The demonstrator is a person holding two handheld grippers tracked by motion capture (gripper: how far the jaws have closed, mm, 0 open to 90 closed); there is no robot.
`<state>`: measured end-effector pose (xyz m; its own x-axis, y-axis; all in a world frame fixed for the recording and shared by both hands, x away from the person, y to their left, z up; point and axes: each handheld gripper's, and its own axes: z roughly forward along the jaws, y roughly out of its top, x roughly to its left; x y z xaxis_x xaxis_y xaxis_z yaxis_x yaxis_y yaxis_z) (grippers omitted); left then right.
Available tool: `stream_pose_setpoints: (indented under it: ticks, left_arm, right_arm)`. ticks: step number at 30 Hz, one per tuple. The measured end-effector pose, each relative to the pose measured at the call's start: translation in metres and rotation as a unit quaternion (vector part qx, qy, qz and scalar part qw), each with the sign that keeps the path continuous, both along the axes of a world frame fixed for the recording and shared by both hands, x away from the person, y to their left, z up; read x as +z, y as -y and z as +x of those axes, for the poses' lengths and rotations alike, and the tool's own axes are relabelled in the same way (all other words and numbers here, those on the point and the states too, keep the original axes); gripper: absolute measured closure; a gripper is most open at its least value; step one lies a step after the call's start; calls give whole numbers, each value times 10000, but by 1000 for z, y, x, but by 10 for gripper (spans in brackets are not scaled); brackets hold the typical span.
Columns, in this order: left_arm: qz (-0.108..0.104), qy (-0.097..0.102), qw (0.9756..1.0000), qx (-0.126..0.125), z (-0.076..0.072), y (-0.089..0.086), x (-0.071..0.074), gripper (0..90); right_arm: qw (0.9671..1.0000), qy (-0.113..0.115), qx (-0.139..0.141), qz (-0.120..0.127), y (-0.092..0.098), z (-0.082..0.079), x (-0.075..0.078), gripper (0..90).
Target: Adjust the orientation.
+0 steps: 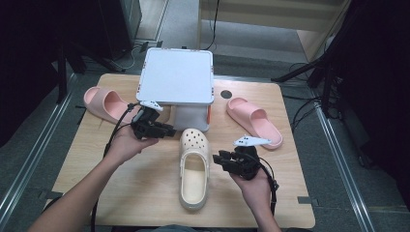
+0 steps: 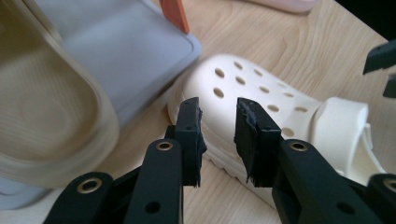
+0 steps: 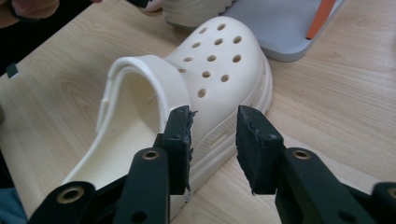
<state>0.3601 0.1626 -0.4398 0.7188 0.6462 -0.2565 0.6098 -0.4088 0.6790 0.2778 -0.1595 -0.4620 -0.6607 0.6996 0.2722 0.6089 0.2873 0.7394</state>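
Cream clog (image 1: 194,166) lies between the left gripper (image 1: 167,130) and right gripper (image 1: 220,157). Left gripper view: jaws apart, empty, toe just beyond. Right gripper view: jaws apart beside the sidewall. Looks light, soft, grippy foam; I'd pinch the rim.

The white square shelf top (image 1: 178,75) hides the toe of the pink foam slide sandal (image 1: 104,102) at the table's left side and most of the grey stand (image 1: 192,117) beneath it. In the left gripper view, a tan foam slipper (image 2: 44,107) is blurred and cut off by the left edge. In the right gripper view, the heel of the cream perforated foam clog (image 3: 196,88) runs behind the jaws.
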Motion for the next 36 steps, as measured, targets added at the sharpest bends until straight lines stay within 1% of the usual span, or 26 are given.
stream_pose_setpoints:
  ticks: [1,2,3,5,6,8,9,10,11,12,14,16,17,18,19,20,21,24,25,26,27,30,31,32,33,36]
  left_arm:
    - [0,0,10000,0,0,0,0,703]
    - [-42,-9,10000,-7,1,-2,6,703]
    - [-67,-1,10000,-7,1,-3,9,703]
    - [-84,43,10000,-23,1,-6,17,702]
    - [-128,3,9999,0,3,-9,24,703]
    - [-138,-20,9999,-19,3,-11,28,705]
    - [-108,18,9999,-33,5,-14,35,712]
    - [-108,18,9999,-33,5,-14,35,715]
    - [-94,65,9999,-24,6,-18,41,720]
    - [-94,65,9999,-24,6,-18,41,723]
    - [-212,78,9997,24,10,-23,48,730]
    - [-217,130,9996,82,16,-29,55,740]
    - [-217,130,9996,82,16,-29,55,744]
    - [-253,192,9994,114,18,-32,59,744]
    - [-289,200,9993,130,20,-33,61,753]
    - [-273,212,9993,144,22,-35,64,754]
    - [-236,275,9991,199,25,-38,70,755]
    - [-272,276,9989,258,30,-44,75,756]
    - [-208,305,9989,305,32,-46,76,757]
    - [-208,305,9989,305,32,-46,76,758]
    - [-297,295,9986,336,35,-52,79,759]
    - [-318,280,9982,425,39,-58,80,759]
    - [-288,299,9980,483,43,-62,79,760]
    - [-288,299,9980,483,43,-62,79,760]
    - [-289,291,9977,546,47,-66,76,760]
    - [-291,303,9972,617,50,-71,72,761]
  right_arm:
    - [10000,0,0,0,0,0,0,649]
    - [10000,1,20,20,-1,-6,2,617]
    - [10000,1,20,20,-1,-6,2,617]
    - [10000,-13,19,19,-3,-10,3,577]
    - [10000,-44,18,40,-4,-14,3,536]
    - [9999,-77,38,60,-5,-16,3,532]
    - [9999,-119,49,51,-8,-18,1,518]
    - [9999,-119,49,51,-8,-18,1,518]
    - [9999,-145,37,30,-11,-20,-1,506]
    - [9999,-145,37,30,-11,-20,-1,506]
    - [9998,-182,10,2,-13,-22,-3,491]
    - [9998,-212,4,-47,-17,-23,-7,462]
    - [9998,-212,4,-47,-17,-23,-7,462]
    - [9997,-222,-6,-68,-19,-23,-8,450]
    - [9996,-263,-19,-92,-20,-23,-10,442]
    - [9994,-322,-48,-90,-22,-23,-13,424]
    - [9993,-350,-53,-82,-23,-23,-15,422]
    - [9988,-467,-53,-104,-27,-23,-20,414]
    - [9988,-466,-40,-116,-29,-22,-21,414]
    - [9988,-466,-40,-116,-29,-22,-21,414]
    - [9988,-466,-37,-175,-32,-22,-25,416]
    - [9988,-449,-52,-207,-34,-21,-27,416]
    - [9985,-497,-65,-205,-36,-19,-30,418]
    - [9985,-497,-65,-205,-36,-19,-30,418]
    - [9983,-520,-68,-250,-38,-17,-33,418]
    - [9980,-558,-96,-284,-42,-16,-36,418]
